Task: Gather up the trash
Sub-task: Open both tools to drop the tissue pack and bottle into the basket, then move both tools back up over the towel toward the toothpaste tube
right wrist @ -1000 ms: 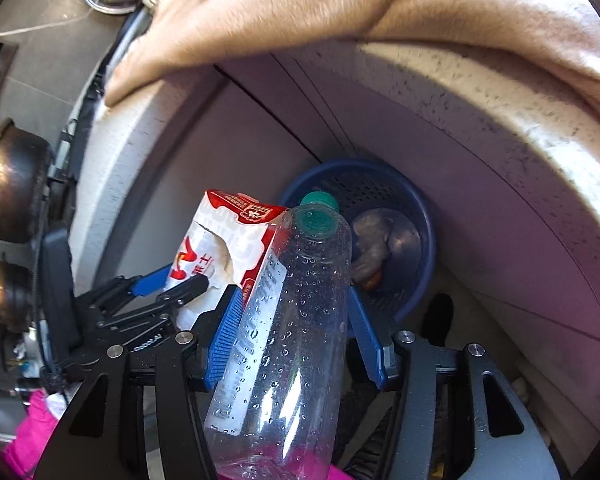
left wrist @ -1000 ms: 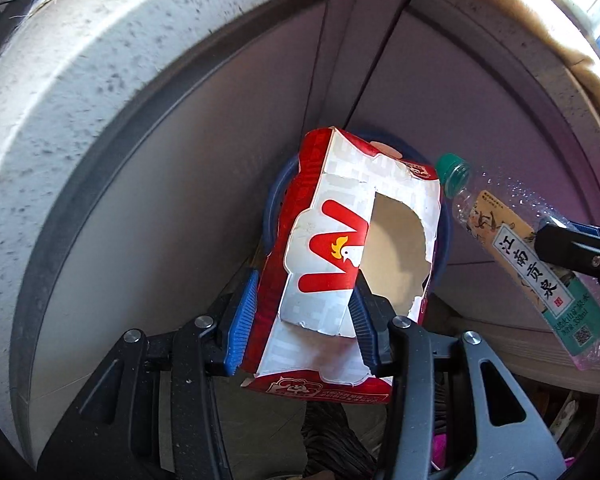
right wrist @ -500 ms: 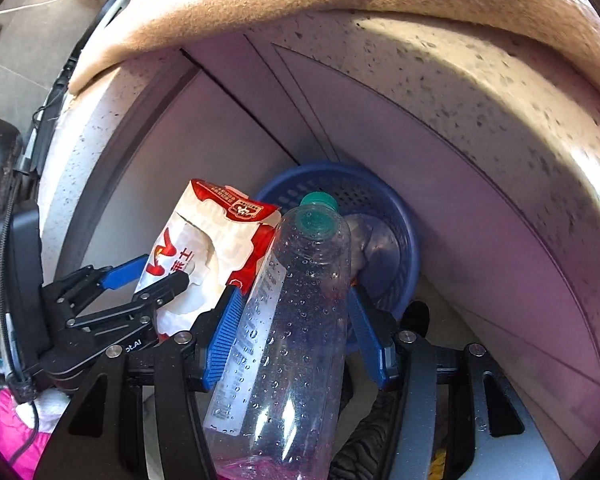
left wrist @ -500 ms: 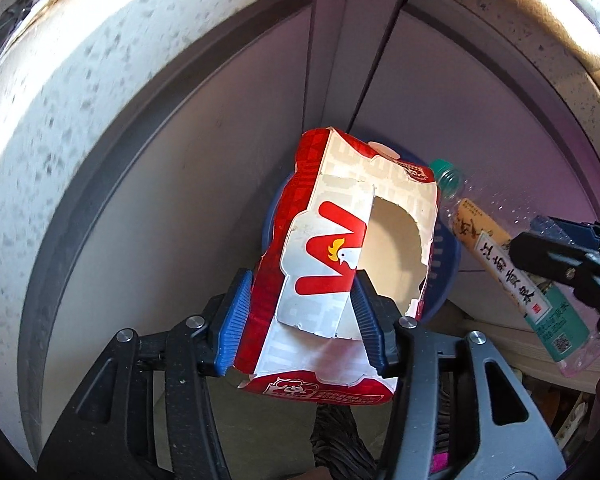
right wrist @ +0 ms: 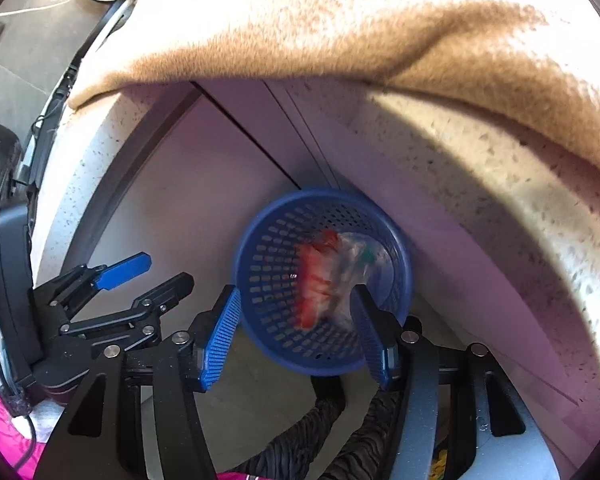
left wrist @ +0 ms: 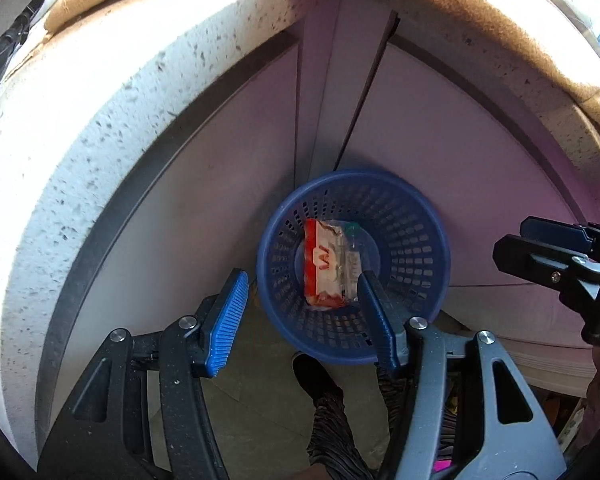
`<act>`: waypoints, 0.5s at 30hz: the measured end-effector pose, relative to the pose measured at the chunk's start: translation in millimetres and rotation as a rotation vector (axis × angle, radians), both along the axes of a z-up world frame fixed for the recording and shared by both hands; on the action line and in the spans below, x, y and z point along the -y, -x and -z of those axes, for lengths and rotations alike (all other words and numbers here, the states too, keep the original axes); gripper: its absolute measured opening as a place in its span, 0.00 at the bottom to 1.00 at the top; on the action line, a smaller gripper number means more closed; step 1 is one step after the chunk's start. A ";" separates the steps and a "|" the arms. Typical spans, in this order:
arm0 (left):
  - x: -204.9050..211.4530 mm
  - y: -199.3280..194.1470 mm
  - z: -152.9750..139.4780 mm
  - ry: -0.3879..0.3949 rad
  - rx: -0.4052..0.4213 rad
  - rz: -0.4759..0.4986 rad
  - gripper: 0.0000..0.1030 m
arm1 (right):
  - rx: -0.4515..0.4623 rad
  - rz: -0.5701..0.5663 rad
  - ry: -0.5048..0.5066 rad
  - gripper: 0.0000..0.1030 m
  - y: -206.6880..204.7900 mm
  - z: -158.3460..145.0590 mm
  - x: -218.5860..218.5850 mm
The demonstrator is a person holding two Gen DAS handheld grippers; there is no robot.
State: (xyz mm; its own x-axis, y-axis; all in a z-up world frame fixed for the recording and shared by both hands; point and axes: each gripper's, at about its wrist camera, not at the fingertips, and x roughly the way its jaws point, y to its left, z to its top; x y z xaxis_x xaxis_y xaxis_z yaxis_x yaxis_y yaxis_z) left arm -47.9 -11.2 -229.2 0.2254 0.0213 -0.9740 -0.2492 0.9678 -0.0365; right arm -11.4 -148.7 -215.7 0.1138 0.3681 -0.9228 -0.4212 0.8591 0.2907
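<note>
Speckled stone counter [left wrist: 100,128] curves over pale cabinet doors, and below them a blue basket [left wrist: 416,216] stands on the floor. Inside it, beyond and below both tools' tips, lie the red-and-white carton [left wrist: 320,268] and the clear bottle [right wrist: 360,256]. The left gripper [left wrist: 304,316], its jaws just opened further, holds nothing. The right gripper [right wrist: 296,332] also gapes empty.

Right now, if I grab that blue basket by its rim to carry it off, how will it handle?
The blue basket is perforated plastic, so it's probably light and slightly flexible at the rim. It holds only a red carton and a clear bottle, so it likely stays light. Both lie loose and may shift if tilted.
</note>
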 end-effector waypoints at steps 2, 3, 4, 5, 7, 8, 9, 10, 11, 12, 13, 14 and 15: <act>-1.7 0.2 -1.4 0.001 0.007 -0.001 0.57 | 0.001 -0.003 -0.006 0.54 -0.1 -2.8 0.5; -2.4 0.0 -2.1 0.002 0.013 -0.003 0.57 | 0.002 -0.005 -0.007 0.54 -1.8 -3.5 1.4; -4.0 0.2 -4.0 0.003 0.018 -0.004 0.57 | 0.004 -0.008 -0.009 0.54 -1.4 -4.9 2.9; -6.5 3.3 -7.0 0.004 0.023 -0.004 0.57 | 0.004 -0.013 -0.014 0.54 -4.8 -7.1 6.0; -6.6 2.3 -15.1 0.005 0.038 -0.007 0.57 | 0.004 -0.020 -0.025 0.54 -8.8 -8.9 8.5; -7.3 2.1 -20.0 0.005 0.047 -0.007 0.57 | 0.004 -0.022 -0.030 0.54 -8.7 -11.4 9.1; -8.5 2.1 -24.3 0.004 0.056 -0.007 0.57 | 0.005 -0.025 -0.037 0.54 -8.3 -14.1 9.1; -8.7 2.4 -29.8 0.002 0.065 -0.008 0.57 | 0.007 -0.030 -0.043 0.54 -7.3 -16.9 9.9; -9.7 1.9 -36.2 0.002 0.077 -0.009 0.57 | 0.009 -0.035 -0.047 0.54 -7.3 -20.0 10.6; -10.6 1.1 -43.0 0.001 0.089 -0.010 0.57 | 0.012 -0.040 -0.053 0.54 -7.2 -23.7 10.4; -11.2 0.0 -50.3 -0.002 0.102 -0.012 0.57 | 0.016 -0.046 -0.061 0.54 -6.1 -28.2 9.7; -13.0 -1.1 -56.5 -0.003 0.114 -0.013 0.57 | 0.020 -0.051 -0.068 0.54 -5.8 -32.7 10.5; -13.9 -2.0 -63.7 -0.004 0.127 -0.014 0.57 | 0.025 -0.057 -0.076 0.54 -5.6 -37.5 10.4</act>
